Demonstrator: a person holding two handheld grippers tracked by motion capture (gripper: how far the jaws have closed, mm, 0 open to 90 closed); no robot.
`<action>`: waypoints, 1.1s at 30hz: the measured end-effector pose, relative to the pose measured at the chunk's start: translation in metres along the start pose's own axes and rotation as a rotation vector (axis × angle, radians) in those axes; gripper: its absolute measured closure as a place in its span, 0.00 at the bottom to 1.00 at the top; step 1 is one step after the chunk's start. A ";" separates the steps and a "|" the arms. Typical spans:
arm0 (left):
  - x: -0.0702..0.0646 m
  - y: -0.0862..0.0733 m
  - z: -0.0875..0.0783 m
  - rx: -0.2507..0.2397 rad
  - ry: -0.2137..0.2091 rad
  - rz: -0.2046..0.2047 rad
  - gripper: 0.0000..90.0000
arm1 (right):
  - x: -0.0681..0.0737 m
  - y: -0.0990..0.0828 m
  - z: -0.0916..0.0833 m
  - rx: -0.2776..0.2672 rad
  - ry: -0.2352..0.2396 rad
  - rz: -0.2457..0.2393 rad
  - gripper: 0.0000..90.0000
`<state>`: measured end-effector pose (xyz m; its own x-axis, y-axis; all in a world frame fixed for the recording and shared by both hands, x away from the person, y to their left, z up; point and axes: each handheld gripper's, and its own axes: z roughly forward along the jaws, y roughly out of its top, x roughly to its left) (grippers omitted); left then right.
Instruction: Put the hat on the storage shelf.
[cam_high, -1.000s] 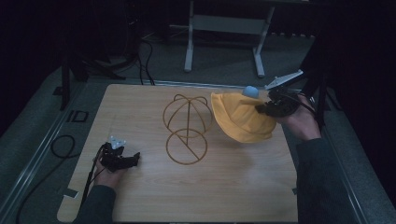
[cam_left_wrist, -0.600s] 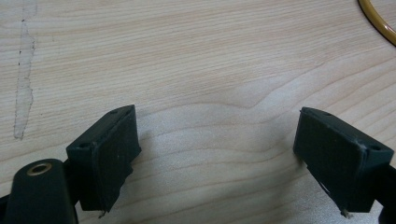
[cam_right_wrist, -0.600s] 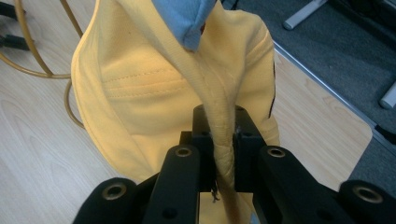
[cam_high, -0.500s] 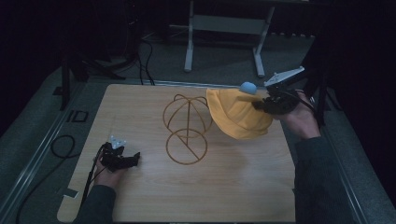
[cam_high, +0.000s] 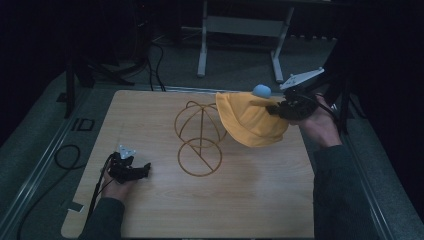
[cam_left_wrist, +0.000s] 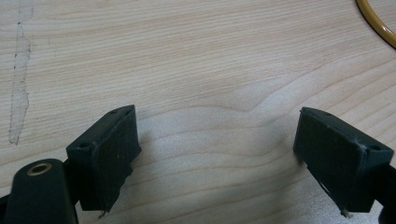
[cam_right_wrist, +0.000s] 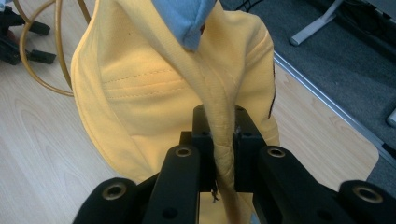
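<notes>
A yellow cloth hat (cam_high: 252, 120) with a pale blue tip (cam_high: 261, 90) hangs above the table's right side, its left edge close to the dome of a gold wire hat stand (cam_high: 198, 137). My right gripper (cam_high: 281, 107) is shut on a fold of the hat's brim (cam_right_wrist: 223, 140), with the yellow hat (cam_right_wrist: 154, 79) hanging beyond the jaws and the wire stand (cam_right_wrist: 56, 51) at upper left. My left gripper (cam_high: 142, 170) rests low on the table at front left, open, with bare wood between its fingers (cam_left_wrist: 109, 154).
The wooden table (cam_high: 150, 115) has rounded corners. A curve of the stand's base ring (cam_left_wrist: 376, 23) shows at the upper right of the left gripper view. A metal frame's legs (cam_high: 240, 35) stand on the floor beyond the table. A cable (cam_high: 70, 155) loops at left.
My right gripper has carried the hat leftward and slightly up, bringing it closer to the wire stand's dome. The left gripper has stayed in place.
</notes>
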<state>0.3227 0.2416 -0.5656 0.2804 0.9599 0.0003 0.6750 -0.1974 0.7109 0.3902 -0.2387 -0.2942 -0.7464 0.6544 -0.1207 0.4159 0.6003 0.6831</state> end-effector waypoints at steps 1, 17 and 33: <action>0.000 0.000 0.000 0.000 0.000 0.000 0.16 | 0.001 0.001 0.000 0.000 0.001 0.001 0.93; 0.000 0.001 0.000 0.002 -0.003 0.004 0.16 | 0.020 0.030 0.007 -0.028 0.046 -0.052 0.92; 0.000 0.001 0.001 -0.001 -0.003 0.007 0.16 | 0.059 0.091 0.041 0.013 0.084 -0.167 0.91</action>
<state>0.3237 0.2411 -0.5657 0.2868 0.9580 0.0029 0.6725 -0.2035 0.7116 0.4054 -0.1270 -0.2687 -0.8462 0.5048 -0.1704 0.2892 0.7038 0.6489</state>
